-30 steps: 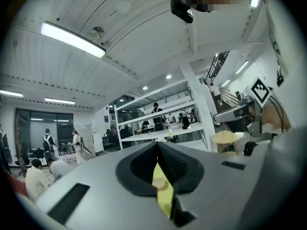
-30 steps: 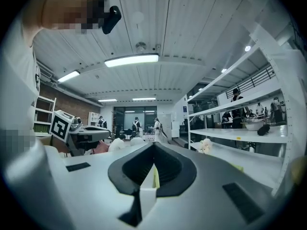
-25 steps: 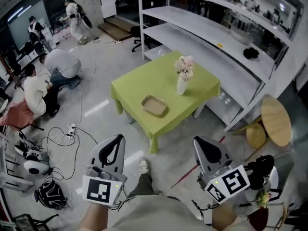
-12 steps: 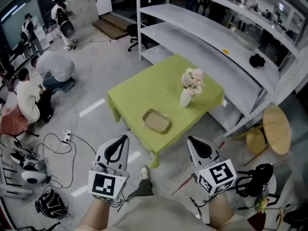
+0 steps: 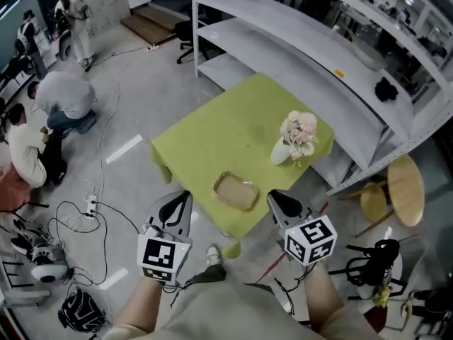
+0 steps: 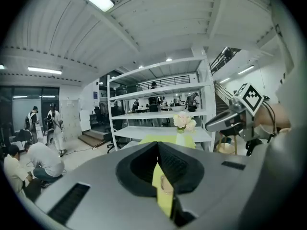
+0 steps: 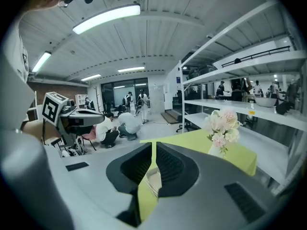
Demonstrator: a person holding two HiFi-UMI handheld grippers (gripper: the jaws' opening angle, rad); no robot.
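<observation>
A yellow-green table (image 5: 212,129) stands just ahead of both grippers. On it lie a shallow tan tray (image 5: 237,191) near the front edge and a white vase of pink flowers (image 5: 297,139) at the right. My left gripper (image 5: 185,197) is shut and empty, its tip over the floor just left of the tray. My right gripper (image 5: 277,198) is shut and empty, level with the table's front edge, right of the tray. The left gripper view looks over the shut left gripper (image 6: 157,147) to the vase (image 6: 183,131). The right gripper view has the right gripper (image 7: 153,147), table (image 7: 192,140) and flowers (image 7: 221,126).
A white shelving rack (image 5: 297,27) runs behind the table, with a bowl (image 5: 364,55) and a black item (image 5: 386,88) on it. Round wooden stools (image 5: 407,179) stand at the right. People crouch on the floor at the left (image 5: 64,94), near cables (image 5: 92,204).
The table has come nearer in the head view and both grippers now reach its front edge. Both gripper views have tipped down from the ceiling to show table and flowers. Jaws stay shut.
</observation>
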